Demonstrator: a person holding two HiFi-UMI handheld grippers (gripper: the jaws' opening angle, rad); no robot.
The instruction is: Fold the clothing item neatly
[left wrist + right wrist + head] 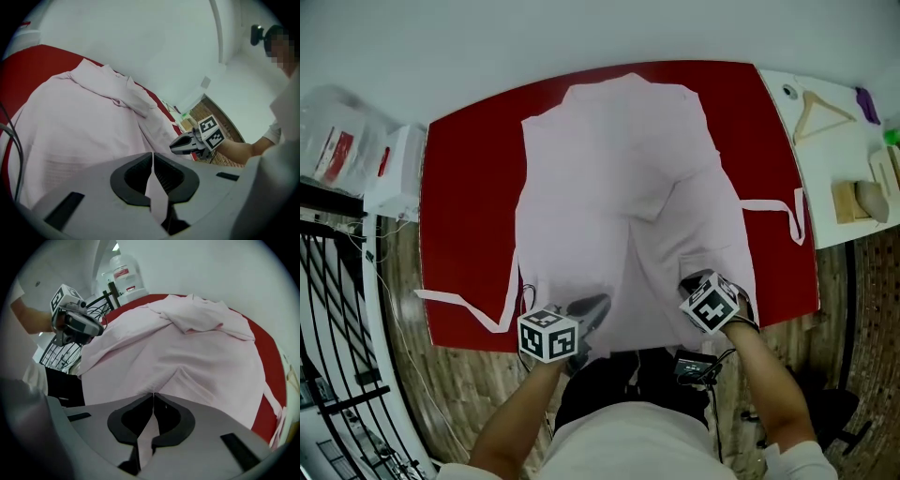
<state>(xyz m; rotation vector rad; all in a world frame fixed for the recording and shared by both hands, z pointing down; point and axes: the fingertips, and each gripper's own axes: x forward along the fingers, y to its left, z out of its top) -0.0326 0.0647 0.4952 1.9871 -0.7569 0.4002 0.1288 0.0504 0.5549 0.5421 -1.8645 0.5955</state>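
Your left gripper point(588, 307) and right gripper point(691, 281) have fingers point(133, 175) clamped on the near hem of the garment point(619, 187). Carry both evenly toward the far edge, hem taut.

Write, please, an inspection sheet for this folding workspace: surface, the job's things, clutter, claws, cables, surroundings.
Surface: red table, largely covered by the garment.
Job's things: pale pink garment spread out, creased in the middle; its left strap and right strap lie out to the sides.
Clutter: wooden hanger and a purple item on the white side table.
Claws: left claw shut on the garment's near edge; right claw shut on it too.
Cables: black cable beside the left claw; white cord on the floor.
Surroundings: wooden floor, black metal rack, white box, plastic bag.
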